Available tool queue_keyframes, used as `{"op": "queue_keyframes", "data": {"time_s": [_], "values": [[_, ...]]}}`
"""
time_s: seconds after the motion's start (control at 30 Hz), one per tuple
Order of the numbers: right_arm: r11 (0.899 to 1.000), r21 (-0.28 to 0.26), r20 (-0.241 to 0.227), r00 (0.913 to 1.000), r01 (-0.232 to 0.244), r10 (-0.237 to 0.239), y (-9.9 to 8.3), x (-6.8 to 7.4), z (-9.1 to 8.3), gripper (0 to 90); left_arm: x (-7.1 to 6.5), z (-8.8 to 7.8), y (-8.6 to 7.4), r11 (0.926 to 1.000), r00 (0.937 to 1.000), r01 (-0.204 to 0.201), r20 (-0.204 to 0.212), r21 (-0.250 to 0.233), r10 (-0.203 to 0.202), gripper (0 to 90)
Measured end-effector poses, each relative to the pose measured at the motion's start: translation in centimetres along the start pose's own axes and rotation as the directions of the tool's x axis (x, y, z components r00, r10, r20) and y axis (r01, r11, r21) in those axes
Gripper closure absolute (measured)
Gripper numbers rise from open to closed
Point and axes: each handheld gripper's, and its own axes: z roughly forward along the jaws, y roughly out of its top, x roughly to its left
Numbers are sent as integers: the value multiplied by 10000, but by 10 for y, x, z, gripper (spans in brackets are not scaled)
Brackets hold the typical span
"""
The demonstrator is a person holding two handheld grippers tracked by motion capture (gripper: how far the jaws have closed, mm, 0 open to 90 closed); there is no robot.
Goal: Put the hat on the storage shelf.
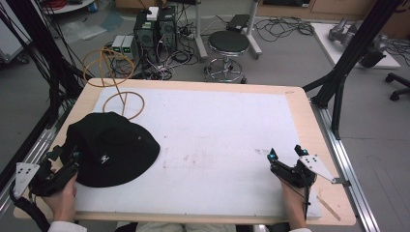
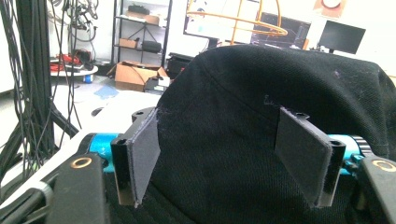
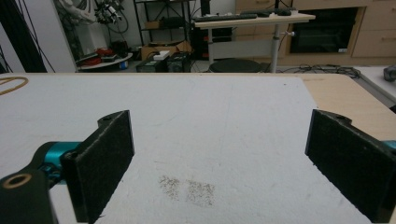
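A: Hat?
B: Black bucket hat (image 1: 112,147), woven cloth, soft domed crown, lower left of frame on the bench's (image 1: 301,111) white mat (image 1: 212,145).
A: Hand-held grippers?
B: Left hand-held gripper (image 2: 229,158) open, felt-faced pads astride the hat's brim. Right hand-held gripper (image 1: 285,162) open wide over bare mat, lower right.
A: Beyond?
B: Orange wire hoop stand (image 1: 110,72), upper left.

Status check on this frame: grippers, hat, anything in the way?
Left gripper open, jaws either side of the black hat at its near edge. Right gripper open, holding nothing, over bare white mat. Orange wire stand behind the hat.
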Motion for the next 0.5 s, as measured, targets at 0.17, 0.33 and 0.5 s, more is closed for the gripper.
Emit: {"op": "queue_keyframes", "data": {"time_s": [0.17, 0.33, 0.5], "values": [[10000, 4, -1, 10000, -2, 2, 0, 0, -1, 71, -1, -1, 0, 10000, 10000, -42, 7, -40, 42, 314], [10000, 50, -17, 10000, -32, 32, -1, 0, -1, 71, 0, -2, 0, 10000, 10000, -25, 14, -28, 25, 313], [9998, 164, 78, 9999, -69, 68, -1, -1, -1, 71, 0, -2, 1, 10000, 10000, -50, 35, -52, 50, 313]]}}
